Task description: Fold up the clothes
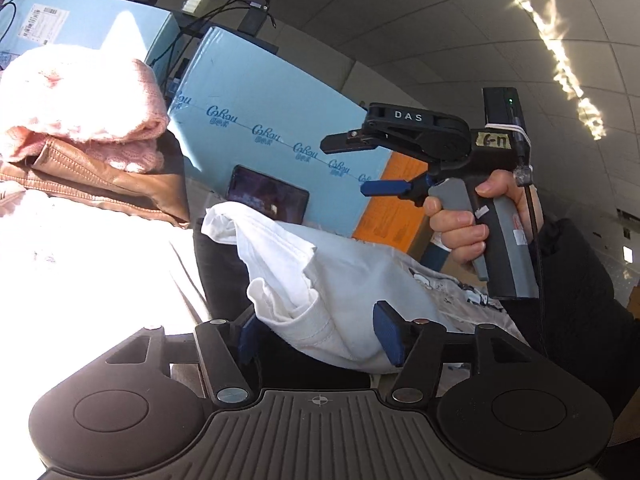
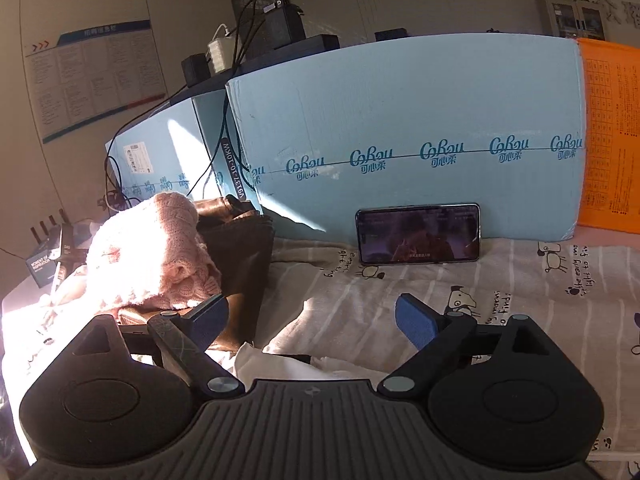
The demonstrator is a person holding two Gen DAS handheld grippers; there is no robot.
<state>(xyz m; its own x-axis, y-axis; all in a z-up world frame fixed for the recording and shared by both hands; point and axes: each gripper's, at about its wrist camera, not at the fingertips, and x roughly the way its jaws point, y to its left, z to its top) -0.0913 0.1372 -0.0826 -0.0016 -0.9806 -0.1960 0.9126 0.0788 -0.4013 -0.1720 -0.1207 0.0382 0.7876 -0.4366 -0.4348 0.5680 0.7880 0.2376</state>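
Observation:
A crumpled white garment (image 1: pixel 316 292) lies bunched on the bed, and its near folds sit between the spread fingers of my left gripper (image 1: pixel 320 338), which is open around it. My right gripper (image 1: pixel 360 164) shows in the left wrist view, held in a hand above the garment, jaws apart and empty. In the right wrist view my right gripper (image 2: pixel 312 322) is open over the printed bedsheet (image 2: pixel 400 292), with a white edge of the garment (image 2: pixel 288 364) just below it. A pile of a pink knit sweater (image 2: pixel 156 252) on a brown leather jacket (image 2: pixel 244 248) sits to the left.
Light blue cardboard boxes (image 2: pixel 400 120) stand behind the bed, with a phone (image 2: pixel 418 234) propped against them. An orange panel (image 2: pixel 612 140) is at the right. Cables and chargers (image 2: pixel 248 40) rest on top of the boxes. Strong sunlight washes out the left side.

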